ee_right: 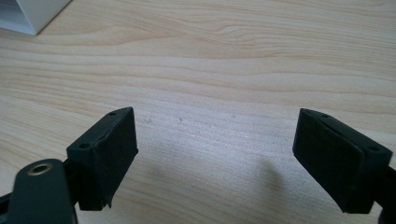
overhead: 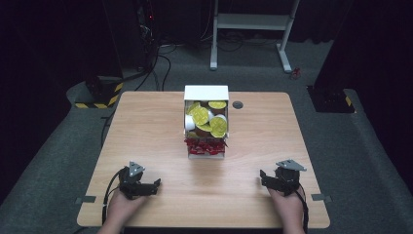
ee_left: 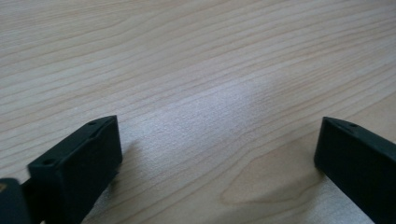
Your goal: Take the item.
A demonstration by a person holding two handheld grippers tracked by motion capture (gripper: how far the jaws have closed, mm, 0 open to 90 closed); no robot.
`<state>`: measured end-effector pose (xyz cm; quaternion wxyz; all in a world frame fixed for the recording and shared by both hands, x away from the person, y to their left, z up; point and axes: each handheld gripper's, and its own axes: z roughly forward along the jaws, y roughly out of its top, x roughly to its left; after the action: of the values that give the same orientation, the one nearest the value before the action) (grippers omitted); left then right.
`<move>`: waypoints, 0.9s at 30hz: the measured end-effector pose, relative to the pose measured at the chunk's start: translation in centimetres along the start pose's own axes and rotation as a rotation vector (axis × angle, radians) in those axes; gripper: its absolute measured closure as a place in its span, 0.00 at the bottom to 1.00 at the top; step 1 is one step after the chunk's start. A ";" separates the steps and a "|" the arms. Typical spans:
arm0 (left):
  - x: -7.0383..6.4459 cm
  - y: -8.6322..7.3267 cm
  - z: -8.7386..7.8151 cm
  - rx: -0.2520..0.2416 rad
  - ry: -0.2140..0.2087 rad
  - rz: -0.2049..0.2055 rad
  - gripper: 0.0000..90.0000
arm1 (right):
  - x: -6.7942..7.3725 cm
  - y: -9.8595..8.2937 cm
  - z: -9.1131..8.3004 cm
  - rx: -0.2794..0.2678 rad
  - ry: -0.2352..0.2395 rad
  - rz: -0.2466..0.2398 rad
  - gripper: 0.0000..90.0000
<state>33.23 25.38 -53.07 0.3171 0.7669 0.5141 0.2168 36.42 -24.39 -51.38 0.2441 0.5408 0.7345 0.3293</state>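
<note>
White open-topped cardboard box (overhead: 206, 92) at the centre of the pale wooden table (overhead: 146, 126), toward its far edge: round yellow-lidded cups (overhead: 200, 115) fill the rear part, red wrapped sweets (overhead: 204, 145) the front. Left gripper (overhead: 155, 184) and right gripper (overhead: 263, 176) rest near the front edge, well apart from the box, jaws spread on nothing; bare tabletop lies between.

matt pale wood table (ee_left: 196, 56), smooth grain
</note>
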 end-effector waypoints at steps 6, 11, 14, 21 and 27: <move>0.0 0.0 0.0 0.000 0.001 0.001 0.01 | 0.3 0.0 -0.1 -0.019 0.022 -0.018 0.15; -0.1 0.0 0.0 0.002 0.001 0.000 0.00 | 1.3 0.3 -0.2 -0.034 0.044 -0.031 0.17; -0.1 0.0 0.0 0.001 0.000 0.000 0.00 | 1.6 0.3 -0.2 -0.036 0.041 -0.052 0.17; -0.1 -0.1 0.0 -0.001 0.000 0.003 0.00 | 2.8 0.4 -0.1 -0.043 0.058 -0.066 0.21; -0.1 -0.1 -0.1 0.004 -0.001 0.009 0.00 | 3.2 0.4 0.1 -0.051 0.063 -0.067 0.20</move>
<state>33.11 25.36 -53.06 0.3148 0.7700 0.5109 0.2170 35.78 -21.27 -51.14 0.2456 0.4988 0.7509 0.3563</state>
